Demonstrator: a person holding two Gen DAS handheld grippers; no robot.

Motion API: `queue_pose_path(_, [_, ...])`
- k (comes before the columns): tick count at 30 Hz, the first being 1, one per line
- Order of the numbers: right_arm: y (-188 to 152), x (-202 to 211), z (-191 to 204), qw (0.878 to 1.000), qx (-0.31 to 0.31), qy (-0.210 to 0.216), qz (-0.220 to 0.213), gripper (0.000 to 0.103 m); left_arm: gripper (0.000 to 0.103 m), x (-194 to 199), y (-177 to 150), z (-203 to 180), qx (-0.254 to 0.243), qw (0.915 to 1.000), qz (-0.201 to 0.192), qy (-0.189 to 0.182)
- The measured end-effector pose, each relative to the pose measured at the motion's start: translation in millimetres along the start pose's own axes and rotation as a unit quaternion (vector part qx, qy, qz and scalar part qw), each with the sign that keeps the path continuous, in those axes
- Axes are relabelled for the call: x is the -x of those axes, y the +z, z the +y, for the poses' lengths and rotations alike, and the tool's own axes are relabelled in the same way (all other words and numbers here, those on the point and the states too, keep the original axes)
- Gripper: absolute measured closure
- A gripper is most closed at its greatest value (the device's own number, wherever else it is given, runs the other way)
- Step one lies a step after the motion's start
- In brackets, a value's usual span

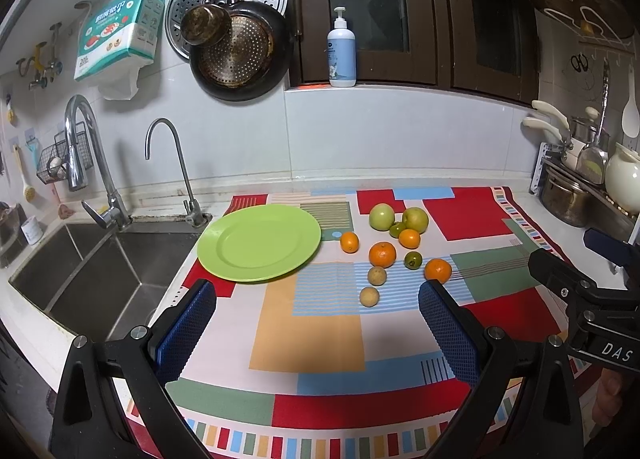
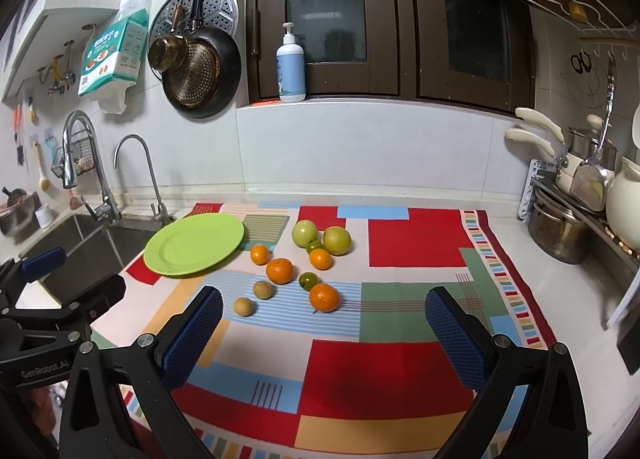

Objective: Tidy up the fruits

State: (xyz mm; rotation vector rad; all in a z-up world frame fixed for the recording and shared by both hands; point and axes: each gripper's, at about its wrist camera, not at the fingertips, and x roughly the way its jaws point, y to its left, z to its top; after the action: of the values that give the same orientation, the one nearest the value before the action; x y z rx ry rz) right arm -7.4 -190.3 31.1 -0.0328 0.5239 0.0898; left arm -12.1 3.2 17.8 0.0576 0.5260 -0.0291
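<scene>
A green plate [image 1: 259, 242] [image 2: 194, 243] lies empty on a patterned cloth beside the sink. To its right lie loose fruits: two green apples [image 1: 381, 216] [image 2: 337, 240], several oranges [image 1: 382, 254] [image 2: 324, 297], small green citrus [image 1: 413, 260] [image 2: 308, 281] and two small brown fruits [image 1: 369, 296] [image 2: 244, 306]. My left gripper [image 1: 318, 299] is open and empty above the cloth, short of the fruits. My right gripper [image 2: 324, 307] is open and empty, just short of the nearest orange. Each gripper shows at the edge of the other's view.
A steel sink [image 1: 92, 271] with two taps [image 1: 168, 167] lies left of the cloth. Pots and a white kettle [image 2: 624, 199] stand on a rack at the right. A pump bottle [image 1: 342, 49] stands on the window sill. Pans hang on the wall [image 1: 236, 47].
</scene>
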Motion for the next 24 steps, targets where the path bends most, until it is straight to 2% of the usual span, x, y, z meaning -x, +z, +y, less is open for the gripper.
queue_pose_path(24, [1.8, -6.0, 1.0, 1.000, -0.003, -0.001, 0.008, 0.001, 0.000, -11.8, 4.4, -4.7, -0.006, 0.9999, 0.005, -0.014])
